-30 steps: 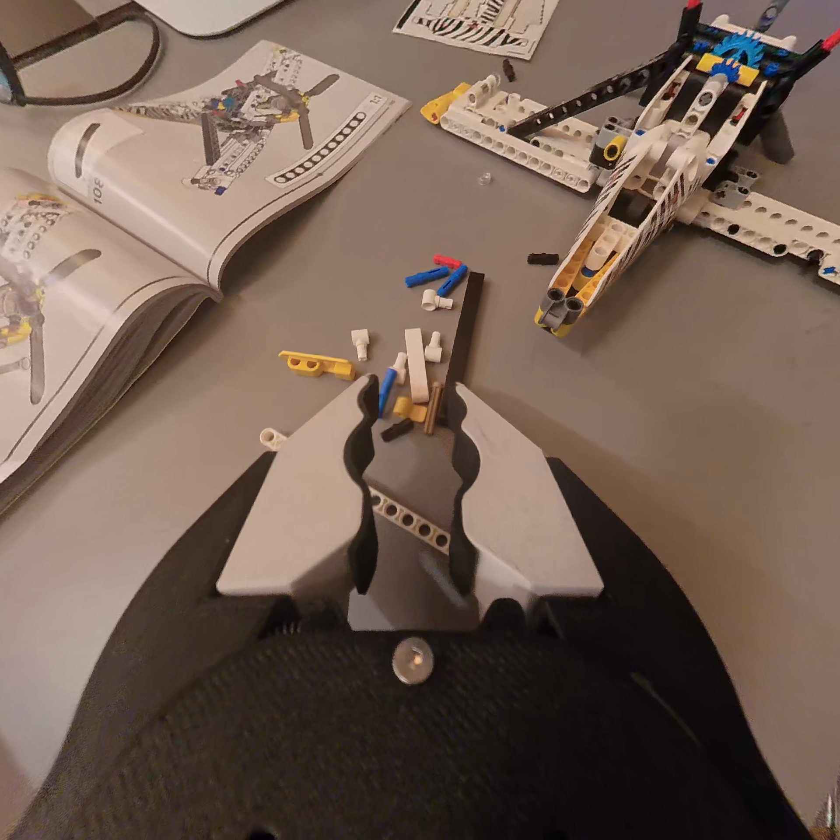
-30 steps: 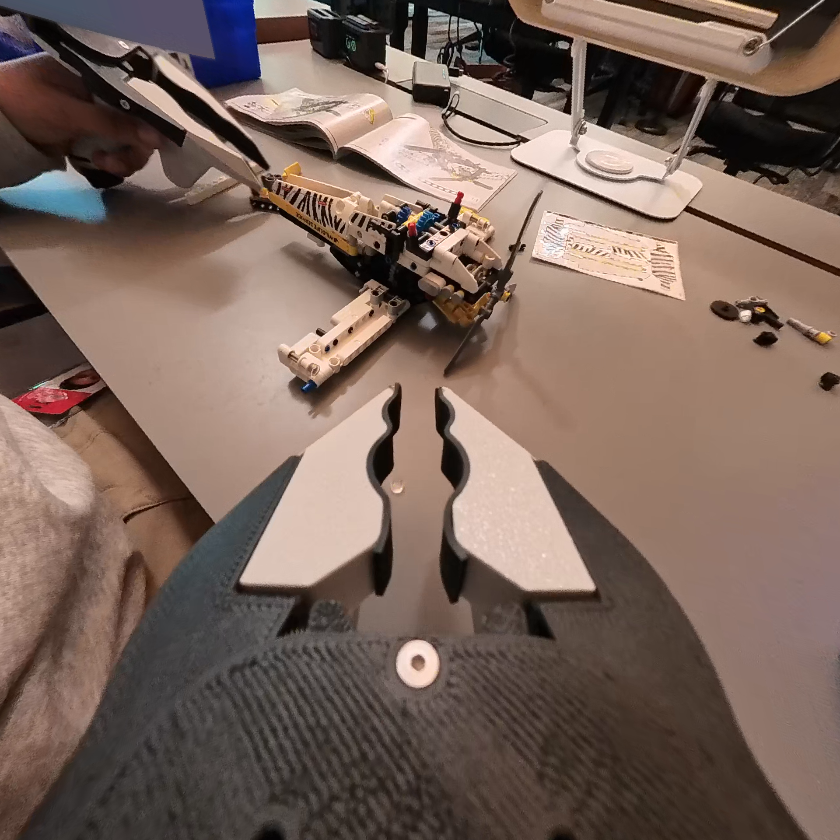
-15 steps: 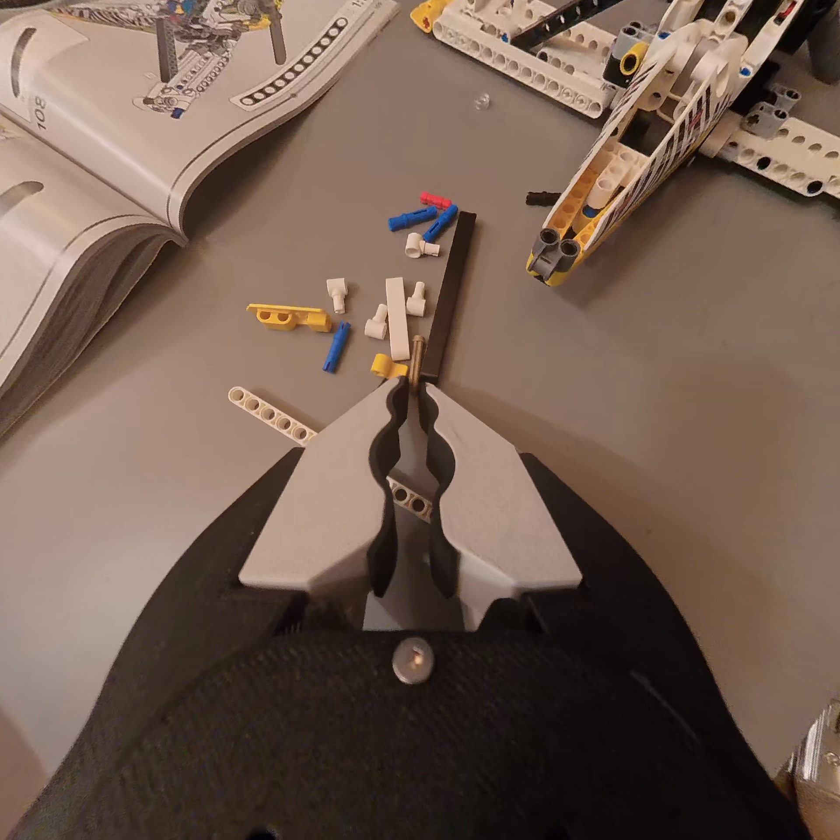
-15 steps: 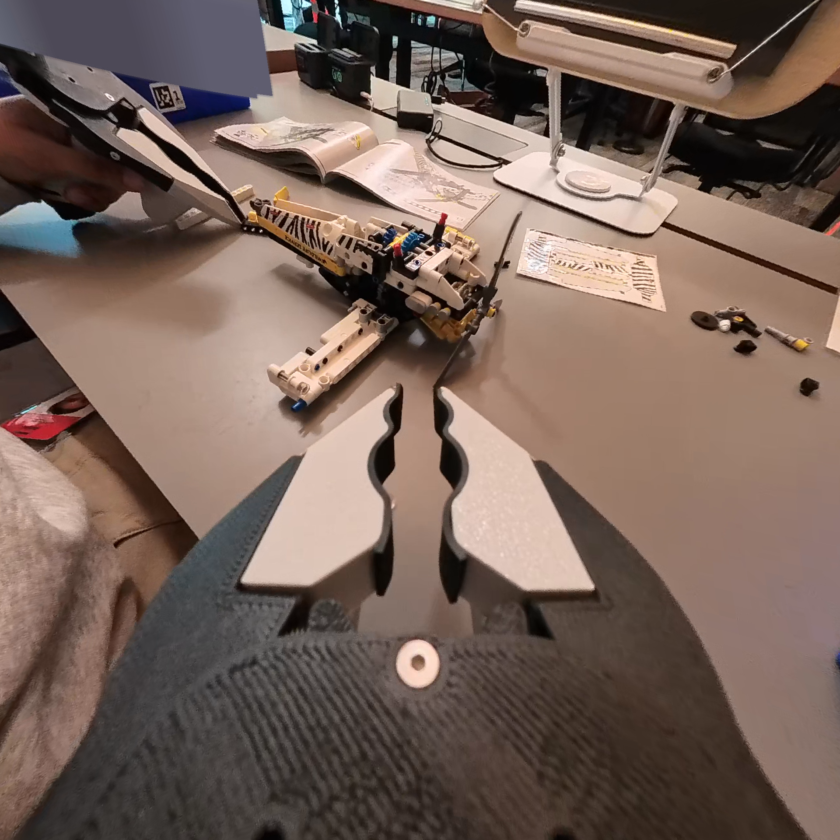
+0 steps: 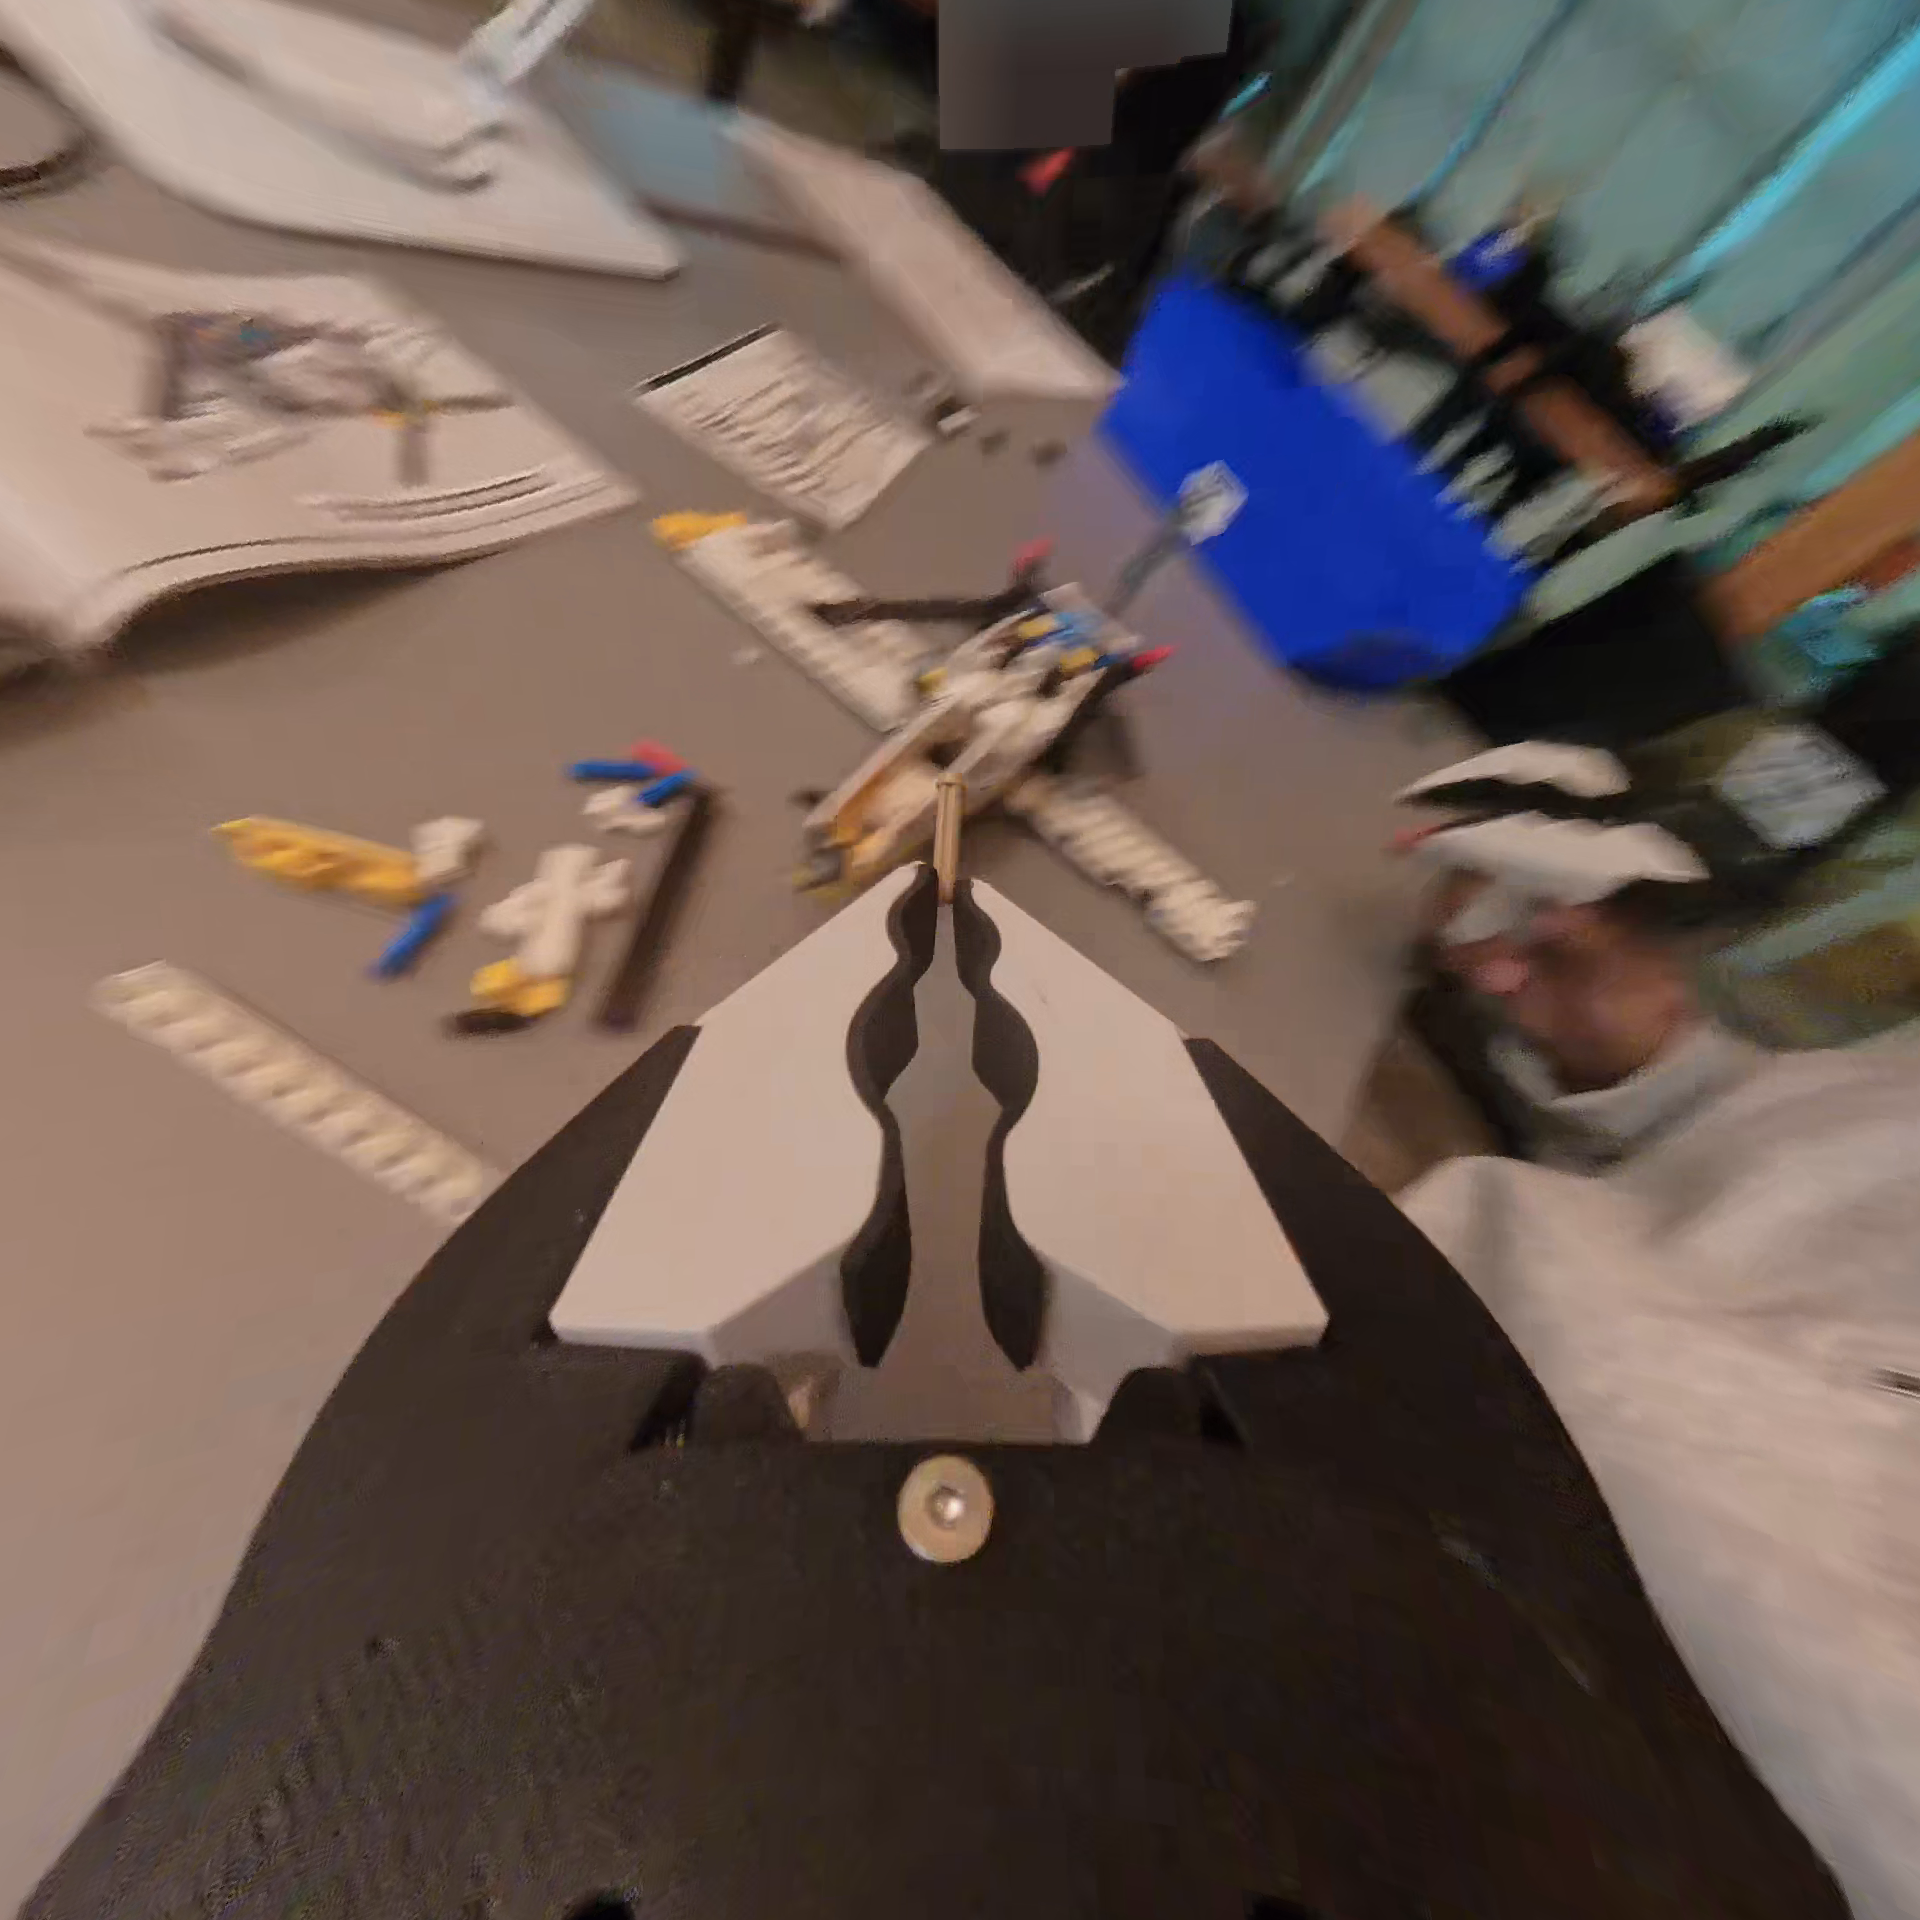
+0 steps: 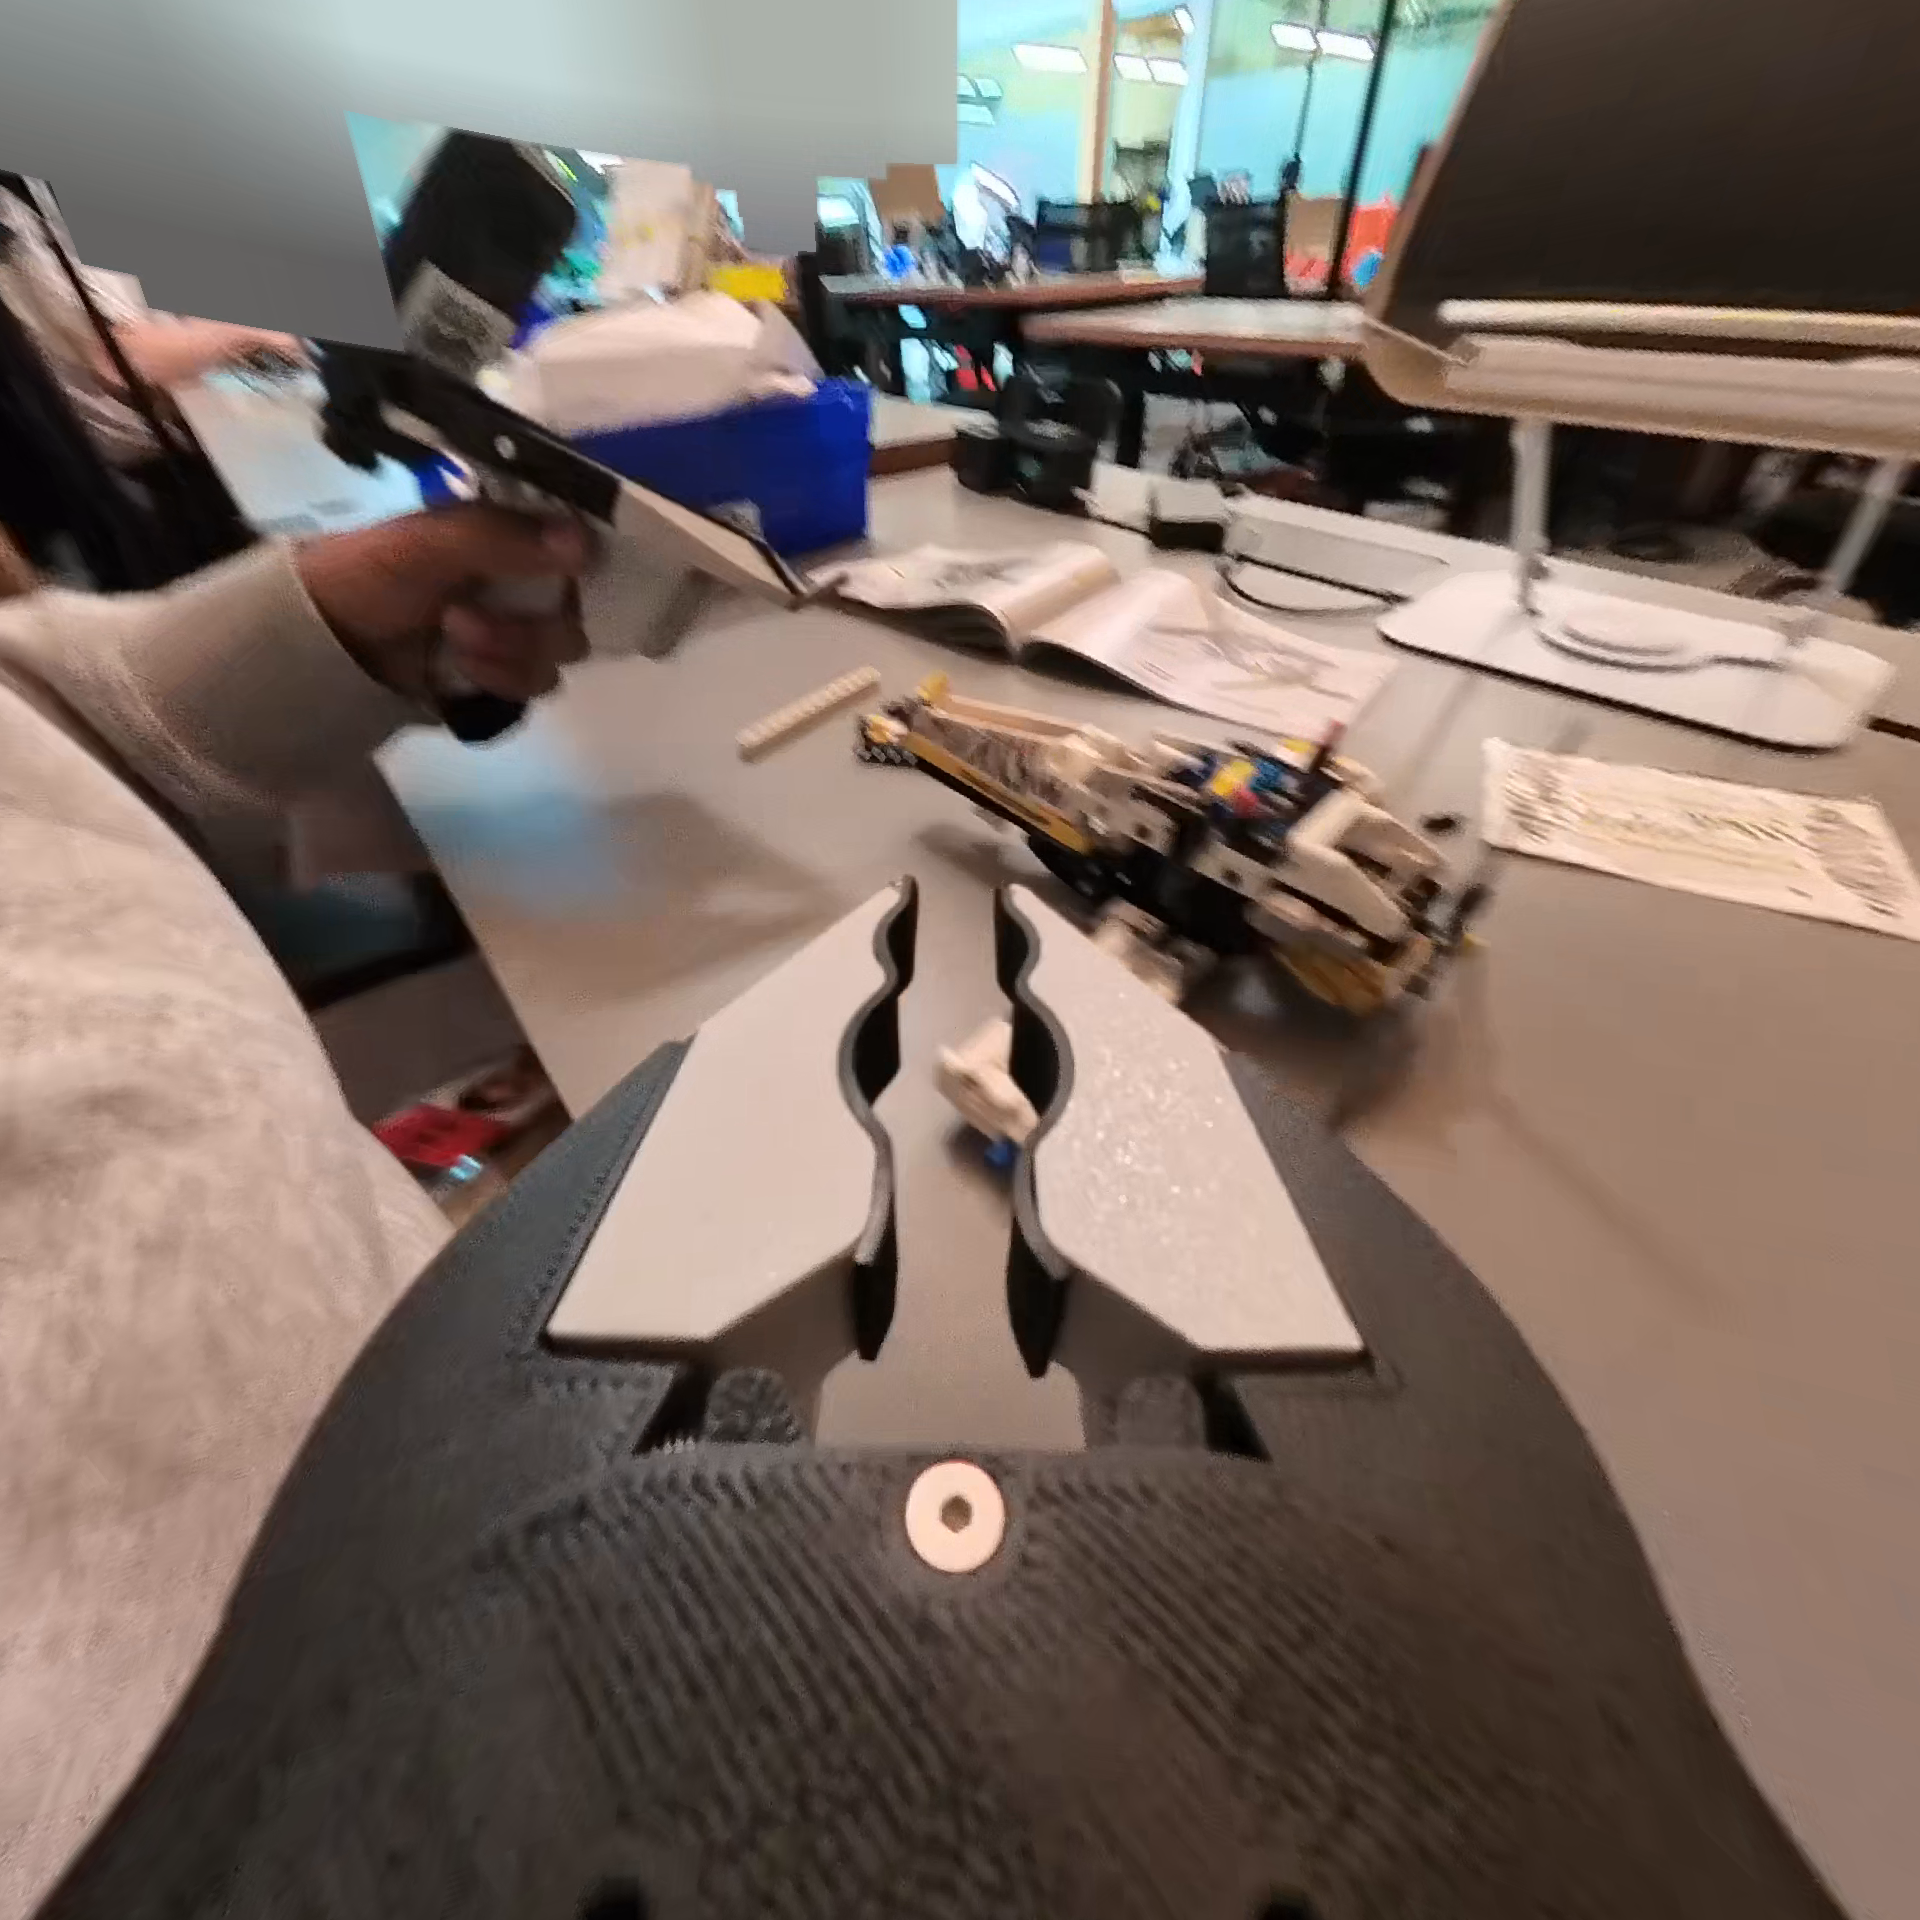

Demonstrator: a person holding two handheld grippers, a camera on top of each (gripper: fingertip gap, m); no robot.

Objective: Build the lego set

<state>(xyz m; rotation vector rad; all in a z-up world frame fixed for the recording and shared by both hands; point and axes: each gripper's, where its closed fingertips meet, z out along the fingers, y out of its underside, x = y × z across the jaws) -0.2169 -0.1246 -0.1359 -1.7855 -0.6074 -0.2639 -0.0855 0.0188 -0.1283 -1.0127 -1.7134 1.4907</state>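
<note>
My left gripper is shut on a thin tan axle that sticks out past its tips, held above the table. The view is blurred. Beyond it lies the white, yellow and black lego plane model, with loose small pieces to its left. My right gripper is open with a narrow gap and holds nothing. It hovers over the model's white wing end, and the model's body lies just ahead to the right. The left gripper also shows in the right wrist view, raised in a hand.
An open manual and a sticker sheet lie at the back. A long white beam lies at the left. A blue bin stands off the far edge. A monitor stand is at the back right. The gap from one gripper's tips to the other's is roughly 20 centimetres.
My left gripper closed on the tan axle among the loose pieces and lifted it off the table, tilting up. My right gripper moved forward over the model's wing.
</note>
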